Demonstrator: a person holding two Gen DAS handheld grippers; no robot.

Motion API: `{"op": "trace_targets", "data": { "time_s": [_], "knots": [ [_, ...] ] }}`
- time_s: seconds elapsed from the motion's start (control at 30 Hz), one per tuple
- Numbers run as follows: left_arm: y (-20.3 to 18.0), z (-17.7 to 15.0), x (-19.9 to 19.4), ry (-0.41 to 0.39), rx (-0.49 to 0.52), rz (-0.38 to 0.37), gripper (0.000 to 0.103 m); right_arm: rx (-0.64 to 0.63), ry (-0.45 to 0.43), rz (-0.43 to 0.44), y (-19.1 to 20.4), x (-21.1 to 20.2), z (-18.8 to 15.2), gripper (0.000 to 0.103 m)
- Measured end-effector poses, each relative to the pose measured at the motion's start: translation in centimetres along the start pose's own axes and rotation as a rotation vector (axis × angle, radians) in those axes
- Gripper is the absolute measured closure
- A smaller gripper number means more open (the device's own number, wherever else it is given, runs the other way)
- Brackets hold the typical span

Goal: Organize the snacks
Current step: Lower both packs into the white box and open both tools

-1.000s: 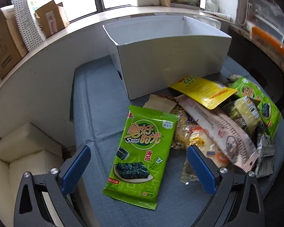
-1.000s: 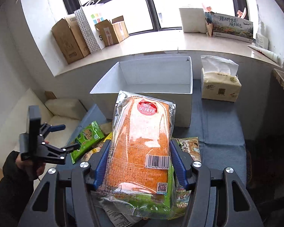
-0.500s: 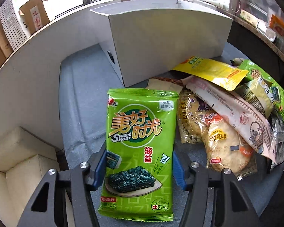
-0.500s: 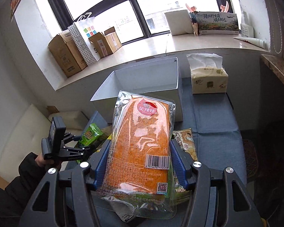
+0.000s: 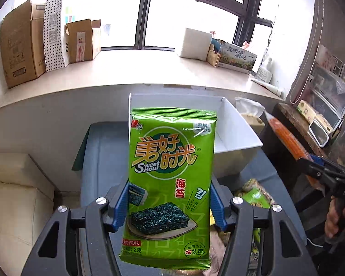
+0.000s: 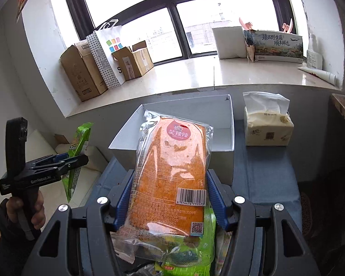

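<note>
At the bottom of each frame, the left gripper (image 5: pixel 169 207) squeezes a green seaweed packet (image 5: pixel 170 184) and the right gripper (image 6: pixel 169 204) squeezes an orange snack bag (image 6: pixel 172 174), both held up before the white box (image 6: pixel 220 138) mid-frame on the blue desk (image 6: pixel 264 172).

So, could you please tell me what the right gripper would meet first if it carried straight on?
Probably the white box: it lies directly beyond the orange snack pack that the right gripper holds, though depth is hard to judge.
</note>
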State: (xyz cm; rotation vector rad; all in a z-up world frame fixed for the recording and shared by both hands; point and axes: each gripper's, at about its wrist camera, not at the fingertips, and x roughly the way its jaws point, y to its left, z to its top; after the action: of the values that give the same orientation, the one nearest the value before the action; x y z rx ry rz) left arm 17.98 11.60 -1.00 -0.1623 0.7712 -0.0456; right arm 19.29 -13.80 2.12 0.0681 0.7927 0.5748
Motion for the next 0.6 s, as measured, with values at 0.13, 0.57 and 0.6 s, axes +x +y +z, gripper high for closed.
{"op": "trace_targets", "data": {
  "time_s": [0.13, 0.57, 0.6],
  "knots": [
    [-1.0, 4.8, 3.8, -0.008, -0.007, 0.022, 0.038, -0.011, -0.028, -0.028, -0.4, 3.7, 4.3, 0.039],
    [0.5, 9.2, 15.4, 0.123, -0.035, 0.047, 0.000, 0.005, 0.040, -0.142, -4.3, 14.1, 10.4, 0.012],
    [0.7, 9.0, 15.3, 0.118, -0.035, 0.052, 0.000, 0.012, 0.037, -0.150, -4.5, 13.9, 10.3, 0.010]
  ]
}}
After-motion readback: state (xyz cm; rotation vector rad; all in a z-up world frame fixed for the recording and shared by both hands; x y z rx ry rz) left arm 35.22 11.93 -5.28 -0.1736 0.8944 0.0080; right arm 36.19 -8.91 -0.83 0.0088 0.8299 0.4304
